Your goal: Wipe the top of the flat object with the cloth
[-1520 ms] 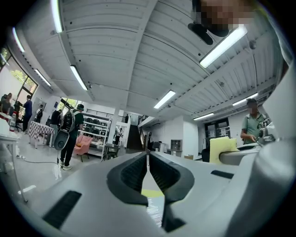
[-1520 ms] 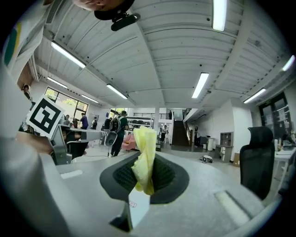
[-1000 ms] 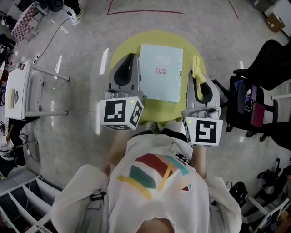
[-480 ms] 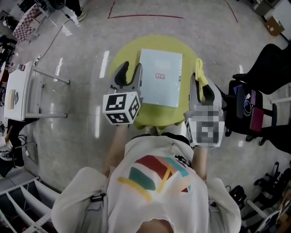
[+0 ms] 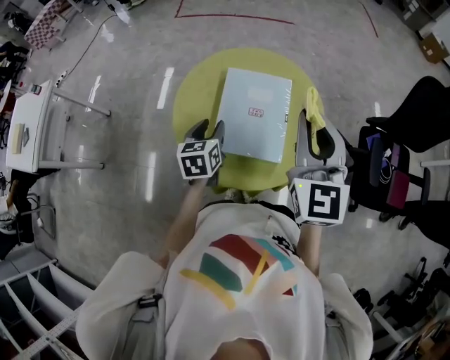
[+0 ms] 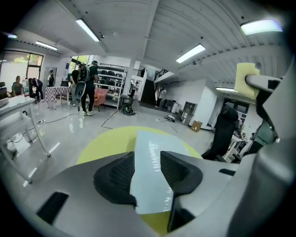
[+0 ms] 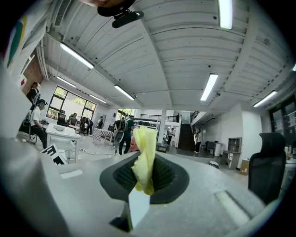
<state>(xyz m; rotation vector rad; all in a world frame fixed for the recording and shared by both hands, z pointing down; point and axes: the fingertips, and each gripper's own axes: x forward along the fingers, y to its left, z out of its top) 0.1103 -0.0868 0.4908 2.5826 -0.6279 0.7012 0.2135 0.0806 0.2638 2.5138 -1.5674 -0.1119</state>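
Note:
A pale blue flat box [image 5: 254, 114] lies on a round yellow-green table [image 5: 190, 98]. My left gripper [image 5: 208, 129] hangs low over the table at the box's near left corner. Its jaws have just been opening and stand apart. In the left gripper view the box [image 6: 150, 162] shows through the gap of the left gripper [image 6: 147, 173], and no pad presses on it. My right gripper [image 5: 313, 133] is at the table's right edge, shut on a yellow cloth [image 5: 315, 111]. In the right gripper view the cloth [image 7: 145, 155] stands up out of the shut right gripper [image 7: 145, 178].
A black office chair [image 5: 415, 112] stands close to the right of the table. A white desk [image 5: 28, 133] is off to the left. Several people [image 6: 85, 88] stand far back in the room. A red tape line [image 5: 232, 17] marks the floor beyond the table.
My left gripper has dropped toward the table beside the box, and its jaws have gone from shut to apart. The right gripper and cloth have stayed put.

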